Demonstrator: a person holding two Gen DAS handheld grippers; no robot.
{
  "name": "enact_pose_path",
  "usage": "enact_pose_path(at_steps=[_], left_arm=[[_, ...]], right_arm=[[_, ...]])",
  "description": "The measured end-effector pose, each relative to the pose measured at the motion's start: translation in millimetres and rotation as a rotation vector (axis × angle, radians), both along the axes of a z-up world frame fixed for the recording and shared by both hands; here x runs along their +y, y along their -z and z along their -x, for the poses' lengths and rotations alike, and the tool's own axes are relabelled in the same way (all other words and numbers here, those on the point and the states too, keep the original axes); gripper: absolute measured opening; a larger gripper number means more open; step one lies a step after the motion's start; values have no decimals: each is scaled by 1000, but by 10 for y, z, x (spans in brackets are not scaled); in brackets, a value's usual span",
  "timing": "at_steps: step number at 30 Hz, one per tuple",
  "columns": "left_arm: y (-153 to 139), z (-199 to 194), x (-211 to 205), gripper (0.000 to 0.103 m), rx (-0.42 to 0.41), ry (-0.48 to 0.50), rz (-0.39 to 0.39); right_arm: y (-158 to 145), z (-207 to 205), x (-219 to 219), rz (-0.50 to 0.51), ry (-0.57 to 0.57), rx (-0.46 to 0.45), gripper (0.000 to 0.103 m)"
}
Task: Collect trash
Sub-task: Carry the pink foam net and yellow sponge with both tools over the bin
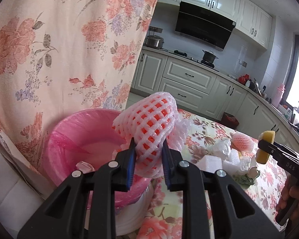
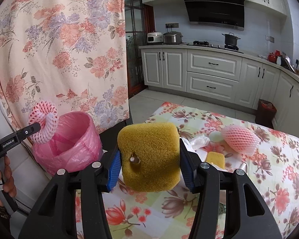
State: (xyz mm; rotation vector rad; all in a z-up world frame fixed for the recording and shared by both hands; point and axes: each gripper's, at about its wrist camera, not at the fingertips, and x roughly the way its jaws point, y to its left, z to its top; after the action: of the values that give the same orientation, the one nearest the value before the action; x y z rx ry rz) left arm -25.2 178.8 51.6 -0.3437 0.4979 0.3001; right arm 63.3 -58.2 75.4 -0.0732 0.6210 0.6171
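My left gripper (image 1: 148, 149) is shut on a white foam fruit net (image 1: 147, 127) and holds it over the near rim of the pink-lined trash bin (image 1: 73, 131). The right wrist view shows that net (image 2: 44, 124) above the bin (image 2: 69, 145). My right gripper (image 2: 149, 157) is shut on a yellow sponge (image 2: 149, 155) and holds it above the floral table (image 2: 269, 179), right of the bin. The sponge also shows in the left wrist view (image 1: 266, 146). Another foam net (image 2: 241, 139), a second yellow sponge (image 2: 215, 159), crumpled plastic (image 1: 221, 149) and white foam blocks (image 1: 209, 162) lie on the table.
A floral curtain (image 2: 59, 49) hangs right behind the bin. White kitchen cabinets (image 2: 213, 75) and a dark floor bin (image 2: 266, 112) stand beyond the table. A white surface (image 1: 10, 195) lies left of the pink bin.
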Motion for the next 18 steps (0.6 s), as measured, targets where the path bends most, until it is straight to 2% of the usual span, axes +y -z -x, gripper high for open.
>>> enact_pose_path(at_steps=[18], left_arm=[[93,189,683,24,24,-106,11]], right_arm=[[-96,-34,1474,8,-219,13,50]])
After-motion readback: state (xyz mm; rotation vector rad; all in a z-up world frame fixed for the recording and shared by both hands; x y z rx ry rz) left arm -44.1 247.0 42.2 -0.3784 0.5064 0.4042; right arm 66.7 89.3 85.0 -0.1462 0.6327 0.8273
